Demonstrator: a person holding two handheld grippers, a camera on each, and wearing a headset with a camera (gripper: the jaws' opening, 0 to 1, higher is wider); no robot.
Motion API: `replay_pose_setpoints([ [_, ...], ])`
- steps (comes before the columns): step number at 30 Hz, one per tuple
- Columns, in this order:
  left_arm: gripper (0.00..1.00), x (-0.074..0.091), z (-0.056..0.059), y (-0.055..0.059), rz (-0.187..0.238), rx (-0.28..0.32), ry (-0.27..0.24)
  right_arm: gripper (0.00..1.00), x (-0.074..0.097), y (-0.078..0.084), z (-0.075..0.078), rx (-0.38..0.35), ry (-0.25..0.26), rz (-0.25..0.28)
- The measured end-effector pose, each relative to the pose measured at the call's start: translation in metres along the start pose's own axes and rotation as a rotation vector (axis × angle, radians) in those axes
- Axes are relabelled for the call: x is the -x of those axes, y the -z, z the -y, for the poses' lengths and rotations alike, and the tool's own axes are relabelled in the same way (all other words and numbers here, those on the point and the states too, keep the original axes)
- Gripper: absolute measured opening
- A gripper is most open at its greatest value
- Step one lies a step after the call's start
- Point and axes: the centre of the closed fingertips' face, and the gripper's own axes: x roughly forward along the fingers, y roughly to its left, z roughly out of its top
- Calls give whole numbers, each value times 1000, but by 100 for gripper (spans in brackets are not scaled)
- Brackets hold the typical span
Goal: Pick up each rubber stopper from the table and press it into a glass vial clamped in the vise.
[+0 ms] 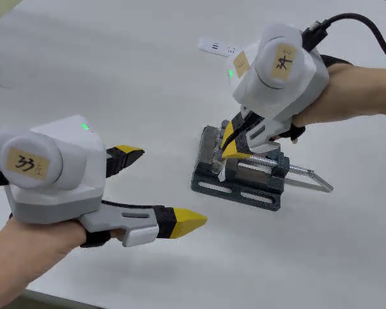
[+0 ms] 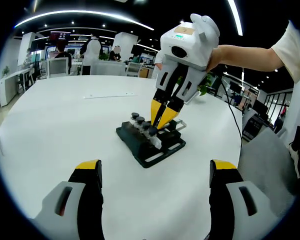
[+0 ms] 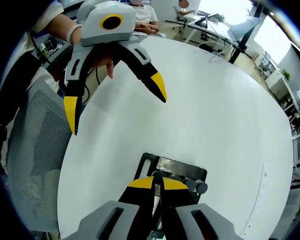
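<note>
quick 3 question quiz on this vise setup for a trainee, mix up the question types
1. True or false: the left gripper has its jaws shut.
2. Which gripper is down at the vise? A) left B) right gripper C) both
3. Fill in: the right gripper's yellow tips are ___ together over the dark stoppers.

Key: 1. False, they stand wide open above the table. 2. B. 3. shut
</note>
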Motion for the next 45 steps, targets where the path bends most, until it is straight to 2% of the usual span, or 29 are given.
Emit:
replay_pose_setpoints([
  [9,88,0,-1,1,-1,4,1,0,-2,2,2,-7,9,-13],
  [18,88,-1,0,2,-4,6,6,0,-2,1,1,-24,-12,-28],
  [22,88,-1,0,3,-5,6,10,0,-2,1,3,-126,-65,-43],
  [25,87,-1,-1,3,-6,6,11,0,-1,0,3,-151,-81,-55],
  [31,87,-2,-1,6,-11,11,11,0,-2,0,-1,-103,-54,-107],
  [37,87,-6,-1,5,-9,18,15,0,-3,1,-3,-56,-45,-119],
  [41,87,-8,-1,8,-15,22,18,0,-3,2,-2,-90,-50,-131],
  [45,87,-10,-1,8,-14,30,20,0,-2,5,-2,-112,-50,-118],
])
